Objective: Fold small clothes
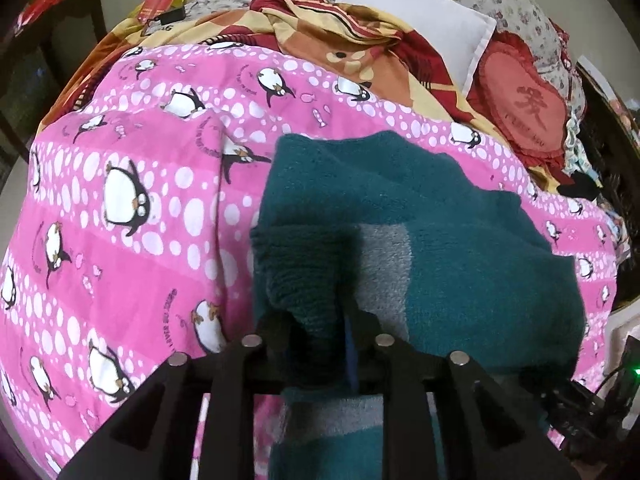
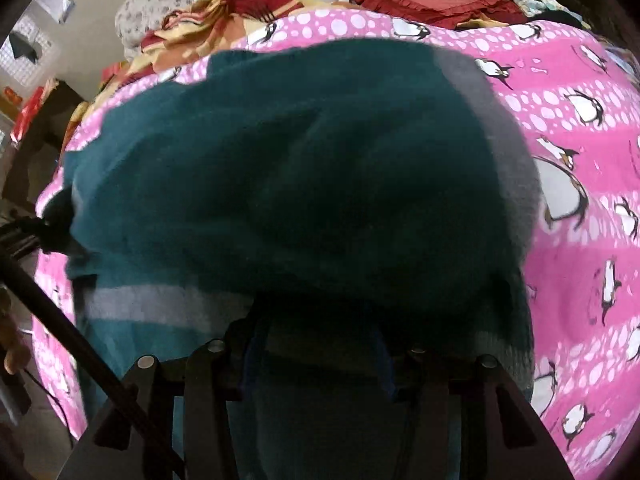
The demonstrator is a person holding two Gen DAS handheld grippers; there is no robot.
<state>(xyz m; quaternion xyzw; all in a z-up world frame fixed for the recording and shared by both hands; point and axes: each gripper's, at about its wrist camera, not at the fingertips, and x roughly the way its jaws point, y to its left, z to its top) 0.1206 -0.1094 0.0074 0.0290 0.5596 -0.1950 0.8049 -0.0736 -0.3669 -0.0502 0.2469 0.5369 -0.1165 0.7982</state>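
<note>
The left gripper (image 1: pixel 316 320) pinches a ribbed fold of the teal sweater (image 1: pixel 460 240) at 6 o'clock, while sweater hides the right gripper (image 2: pixel 320 344), its grip unclear.

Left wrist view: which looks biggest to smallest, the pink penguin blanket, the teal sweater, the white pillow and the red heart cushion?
1. Pink penguin blanket.
2. Teal sweater, though it sits nearest the camera, which inflates it.
3 and 4. White pillow and red heart cushion look alike in size; both are far and partly hidden, so unranked.
</note>
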